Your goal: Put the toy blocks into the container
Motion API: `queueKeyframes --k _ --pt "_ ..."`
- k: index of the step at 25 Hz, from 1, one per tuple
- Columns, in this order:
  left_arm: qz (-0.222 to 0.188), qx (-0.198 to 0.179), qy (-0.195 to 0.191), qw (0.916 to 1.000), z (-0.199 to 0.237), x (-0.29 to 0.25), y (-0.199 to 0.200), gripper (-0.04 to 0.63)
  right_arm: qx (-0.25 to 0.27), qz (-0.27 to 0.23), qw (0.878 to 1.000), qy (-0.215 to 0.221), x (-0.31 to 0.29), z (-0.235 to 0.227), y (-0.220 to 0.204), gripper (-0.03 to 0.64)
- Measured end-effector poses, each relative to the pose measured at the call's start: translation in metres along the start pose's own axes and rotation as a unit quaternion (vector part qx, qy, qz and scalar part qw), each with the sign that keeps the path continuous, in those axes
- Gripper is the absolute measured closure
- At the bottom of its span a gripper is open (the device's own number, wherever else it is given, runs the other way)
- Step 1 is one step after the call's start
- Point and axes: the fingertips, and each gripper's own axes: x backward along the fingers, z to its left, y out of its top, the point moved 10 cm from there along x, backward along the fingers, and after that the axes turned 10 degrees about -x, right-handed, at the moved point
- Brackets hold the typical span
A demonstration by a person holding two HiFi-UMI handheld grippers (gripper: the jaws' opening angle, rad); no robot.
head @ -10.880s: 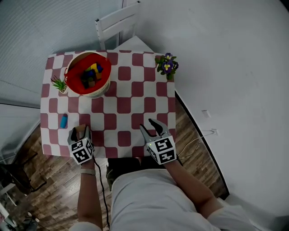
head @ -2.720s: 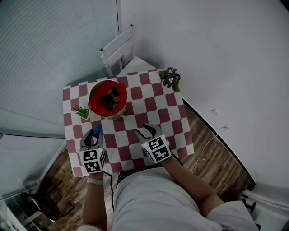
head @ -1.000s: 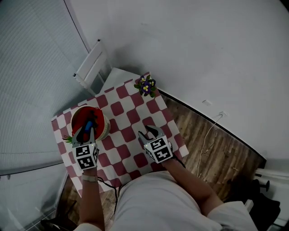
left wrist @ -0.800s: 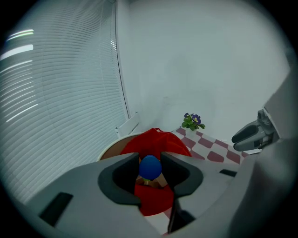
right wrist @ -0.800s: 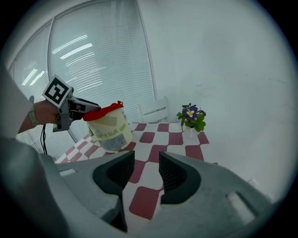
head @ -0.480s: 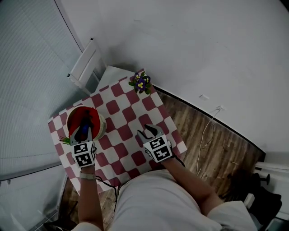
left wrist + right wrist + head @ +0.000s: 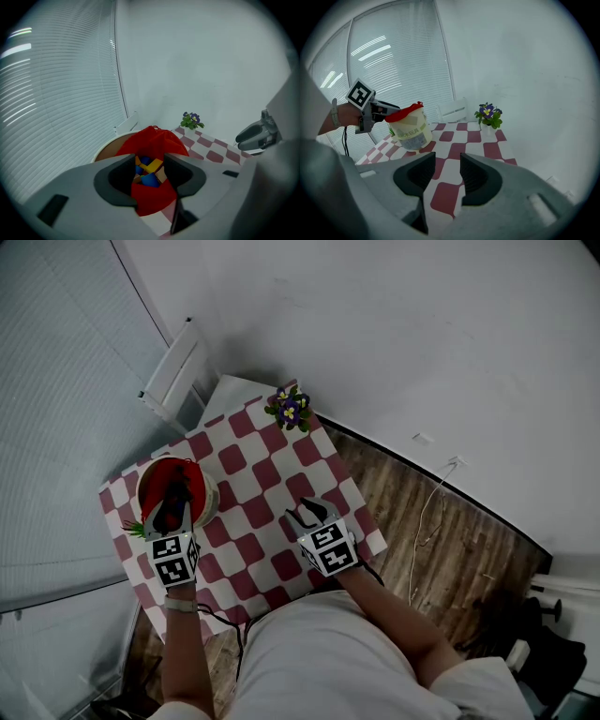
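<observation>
hovering over the mouth of the container (image 7: 410, 132), the left gripper (image 7: 174, 505) points down into it with its jaws a little way apart; they have just been opening, and nothing is pinched between them. through the gap the left gripper view shows the toy blocks (image 7: 149, 171) lying in a heap at the bottom of the red lining (image 7: 152, 140): a blue block (image 7: 149, 181) nearest, a yellow one (image 7: 155, 165) just behind it, and brown pieces beside them. the container is a pale tub with a label on its wall, and it stands near the left corner of the table (image 7: 272, 521), which is covered with a red and white checked cloth. a small green plant (image 7: 136, 529) sits just beside the tub at the table edge.

the right gripper (image 7: 305, 512) hangs above the near right part of the cloth, well apart from the tub, tilted downward. its jaws stand partly open and hold nothing; only checked cloth shows between them. a potted flower (image 7: 289, 410) with purple blooms stands at the far corner, and a white chair (image 7: 178, 371) is behind the table by the wall.
</observation>
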Motion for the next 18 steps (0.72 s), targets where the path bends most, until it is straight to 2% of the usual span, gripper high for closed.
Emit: queueKeyframes --k 9,18 --pt "-0.016 0.014 0.005 0.9998 -0.007 0.021 0.0 0.422 0.013 -0.006 1.0 0.019 0.005 0.008 0.005 0.45" --pt "-0.051 0.047 0.025 0.9972 -0.017 0.066 -0.009 0.422 0.042 -0.033 0.995 0.081 0.011 0.041 0.028 0.45"
